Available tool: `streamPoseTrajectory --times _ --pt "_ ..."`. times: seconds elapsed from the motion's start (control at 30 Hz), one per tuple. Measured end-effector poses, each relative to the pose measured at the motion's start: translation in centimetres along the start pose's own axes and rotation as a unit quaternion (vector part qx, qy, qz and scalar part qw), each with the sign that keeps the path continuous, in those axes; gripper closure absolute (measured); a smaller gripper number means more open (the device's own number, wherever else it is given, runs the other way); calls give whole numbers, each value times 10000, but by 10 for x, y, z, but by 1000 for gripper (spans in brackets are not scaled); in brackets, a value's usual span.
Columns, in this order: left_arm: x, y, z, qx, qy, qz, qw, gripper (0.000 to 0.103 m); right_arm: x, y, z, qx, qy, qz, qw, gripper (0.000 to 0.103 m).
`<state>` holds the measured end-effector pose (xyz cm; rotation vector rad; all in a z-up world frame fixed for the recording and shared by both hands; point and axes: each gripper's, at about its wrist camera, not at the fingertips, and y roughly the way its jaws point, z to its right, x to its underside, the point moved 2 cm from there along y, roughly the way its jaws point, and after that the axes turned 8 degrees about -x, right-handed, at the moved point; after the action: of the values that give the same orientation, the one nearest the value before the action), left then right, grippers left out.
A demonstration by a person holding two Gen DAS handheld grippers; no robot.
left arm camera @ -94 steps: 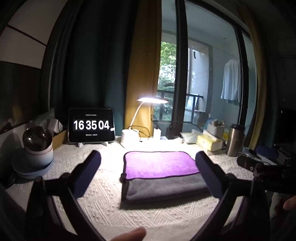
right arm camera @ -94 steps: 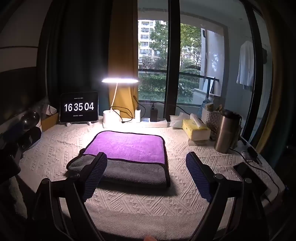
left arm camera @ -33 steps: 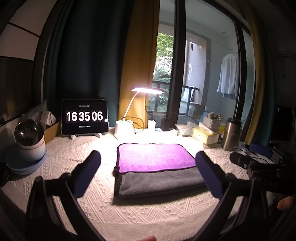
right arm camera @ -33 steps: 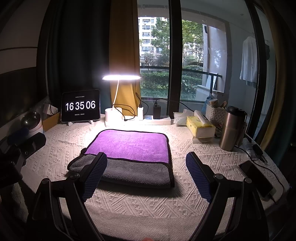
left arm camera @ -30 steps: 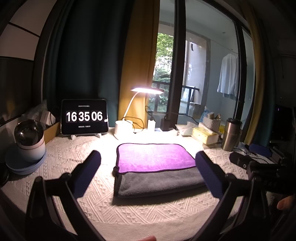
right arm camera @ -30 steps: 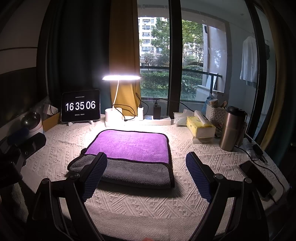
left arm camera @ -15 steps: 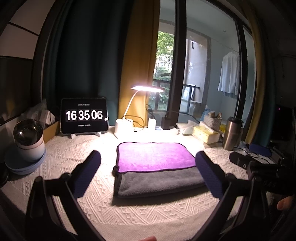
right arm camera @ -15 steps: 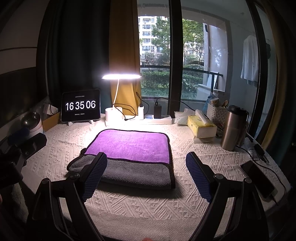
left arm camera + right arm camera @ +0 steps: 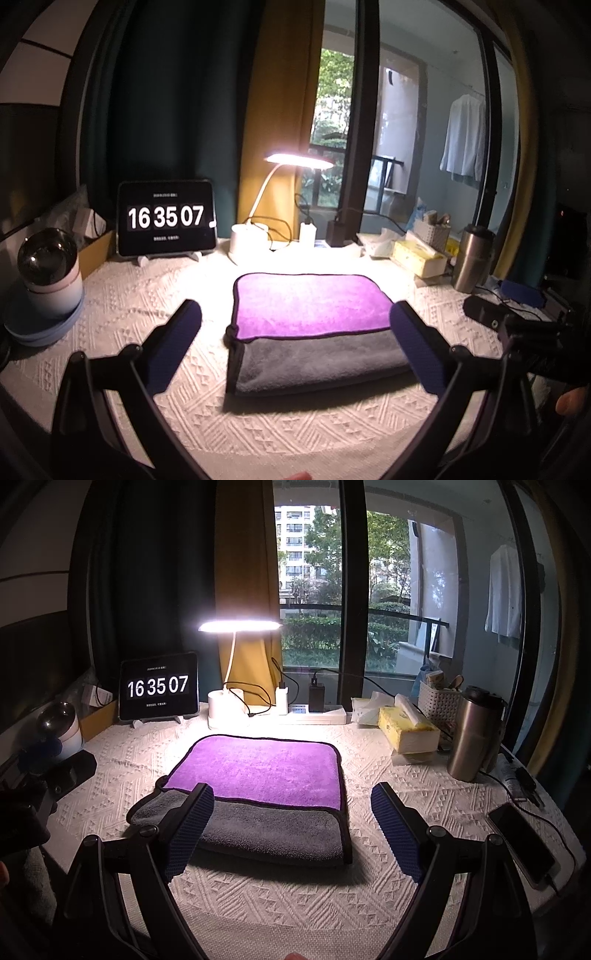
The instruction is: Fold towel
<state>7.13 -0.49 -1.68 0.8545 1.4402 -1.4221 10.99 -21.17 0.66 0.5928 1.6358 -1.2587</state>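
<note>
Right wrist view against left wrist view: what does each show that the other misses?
Only the right wrist view shows the black smartphone on its cable and the high-rise building outside. Only the left wrist view shows the blue plate under the pale cup. Both share the folded purple-and-grey towel, lit white desk lamp, clock tablet and steel tumbler.
</note>
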Motion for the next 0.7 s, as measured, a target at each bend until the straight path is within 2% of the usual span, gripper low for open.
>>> streamPoseTrajectory --times 0.7 --pt "19 85 -6 -109 -130 -1050 9943 2 3 59 33 -85 137 -496 9986 14"
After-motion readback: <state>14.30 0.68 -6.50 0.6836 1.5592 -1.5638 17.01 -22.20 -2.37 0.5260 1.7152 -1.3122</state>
